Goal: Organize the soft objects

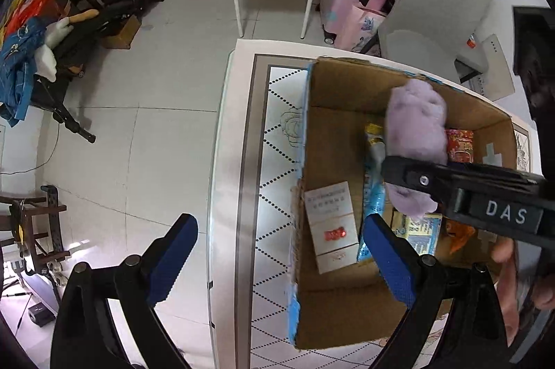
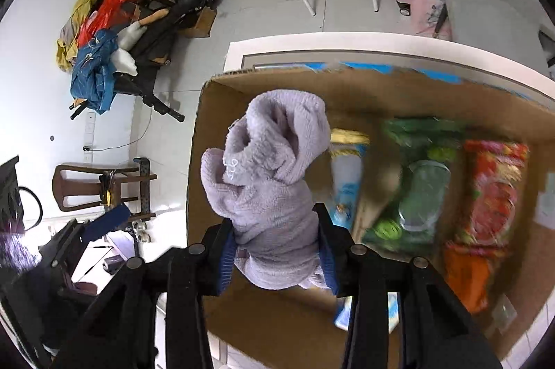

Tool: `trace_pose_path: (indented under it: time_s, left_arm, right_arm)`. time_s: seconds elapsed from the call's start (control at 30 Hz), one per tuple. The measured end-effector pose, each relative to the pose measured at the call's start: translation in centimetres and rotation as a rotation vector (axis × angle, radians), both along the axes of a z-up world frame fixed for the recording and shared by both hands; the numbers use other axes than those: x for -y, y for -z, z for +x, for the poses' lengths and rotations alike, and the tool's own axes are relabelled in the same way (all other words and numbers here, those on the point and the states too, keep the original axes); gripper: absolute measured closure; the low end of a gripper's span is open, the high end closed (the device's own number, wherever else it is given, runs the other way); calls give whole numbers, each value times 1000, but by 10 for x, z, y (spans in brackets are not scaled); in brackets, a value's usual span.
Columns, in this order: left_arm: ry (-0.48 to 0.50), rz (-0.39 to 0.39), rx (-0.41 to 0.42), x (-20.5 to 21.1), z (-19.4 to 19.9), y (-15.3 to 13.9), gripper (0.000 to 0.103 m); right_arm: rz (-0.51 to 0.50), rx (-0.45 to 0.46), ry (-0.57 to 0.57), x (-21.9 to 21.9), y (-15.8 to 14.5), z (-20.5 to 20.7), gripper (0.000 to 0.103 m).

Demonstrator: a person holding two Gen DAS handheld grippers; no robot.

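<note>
My right gripper (image 2: 275,256) is shut on a fluffy lilac towel (image 2: 270,174) and holds it over the open cardboard box (image 2: 222,313). In the left wrist view the towel (image 1: 414,126) hangs above the box (image 1: 343,84), with the right gripper's black body across it. My left gripper (image 1: 281,261) is open and empty, its blue pads straddling the box's left wall near the table edge.
The box holds a white carton (image 1: 331,226), a blue snack bag (image 1: 373,192), a green packet (image 2: 416,181) and a red packet (image 2: 492,192). The box sits on a white patterned table (image 1: 274,133). A grey chair (image 1: 440,8), pink suitcase (image 1: 350,5) and cluttered floor lie beyond.
</note>
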State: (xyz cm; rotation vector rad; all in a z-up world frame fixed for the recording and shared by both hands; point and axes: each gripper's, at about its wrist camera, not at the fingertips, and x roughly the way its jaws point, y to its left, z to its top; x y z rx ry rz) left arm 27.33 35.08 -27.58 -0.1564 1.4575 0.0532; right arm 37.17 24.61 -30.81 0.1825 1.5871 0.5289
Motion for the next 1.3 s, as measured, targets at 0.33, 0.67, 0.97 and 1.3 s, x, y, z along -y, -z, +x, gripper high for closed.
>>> trace_pose_path:
  time_s: [0.33, 0.67, 0.97, 1.3]
  left_arm:
    - [7, -35, 6, 4, -2, -4, 5]
    - [35, -66, 59, 47, -22, -30, 5]
    - [35, -43, 99, 87, -49, -52, 5]
    - [25, 4, 214, 115, -92, -111, 0]
  right_arm:
    - [-111, 51, 33, 26, -5, -6, 24]
    - [-342, 147, 138, 109, -38, -61, 18]
    - [-397, 204, 186, 159, -71, -110, 7]
    - [-410, 298, 205, 189, -129, -156, 5]
